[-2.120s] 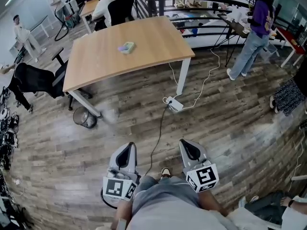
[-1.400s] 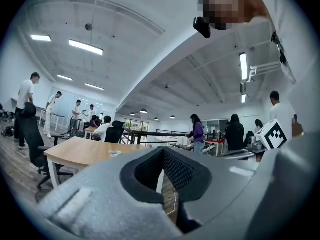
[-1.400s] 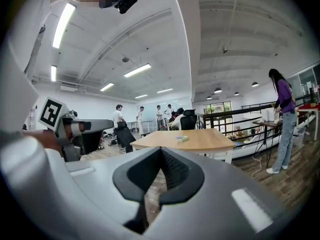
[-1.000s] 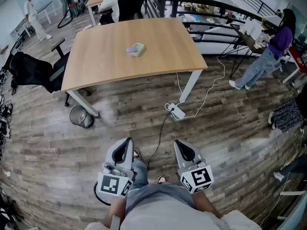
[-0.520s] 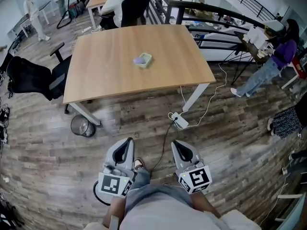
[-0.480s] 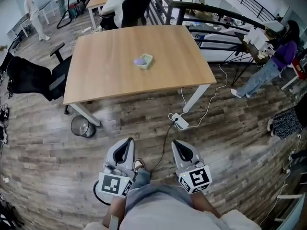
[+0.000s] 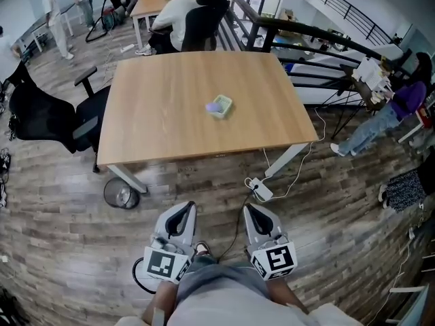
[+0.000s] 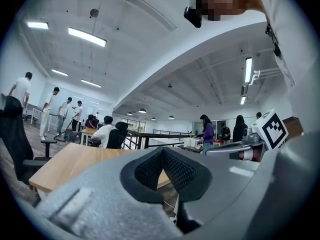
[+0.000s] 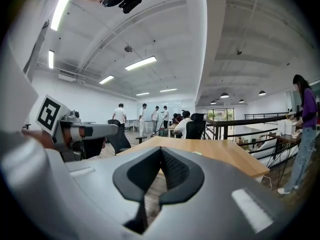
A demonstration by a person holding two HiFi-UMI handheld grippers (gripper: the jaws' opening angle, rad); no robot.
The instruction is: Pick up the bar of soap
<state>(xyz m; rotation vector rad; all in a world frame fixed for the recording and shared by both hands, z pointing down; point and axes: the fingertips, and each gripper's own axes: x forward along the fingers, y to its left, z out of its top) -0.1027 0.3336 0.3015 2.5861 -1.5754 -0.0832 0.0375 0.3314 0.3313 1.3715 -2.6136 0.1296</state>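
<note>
Head view: table [image 7: 156, 114] is showing bigger and lower than half a second back. Soap [image 7: 215, 104] is sitting in a green dish [image 7: 225, 110] mid-table, around 12 o'clock, well apart from both grippers. Left gripper [image 7: 185, 210] and right gripper [image 7: 253, 212] are hanging side by side at 6 o'clock, pointing forward, jaws closed together on nothing.

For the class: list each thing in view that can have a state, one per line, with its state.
soap dish: flat on the table.
bar of soap: lying in the soap dish, untouched.
left gripper: shut, empty.
right gripper: shut, empty.
waste bin: upright on the floor.
</note>
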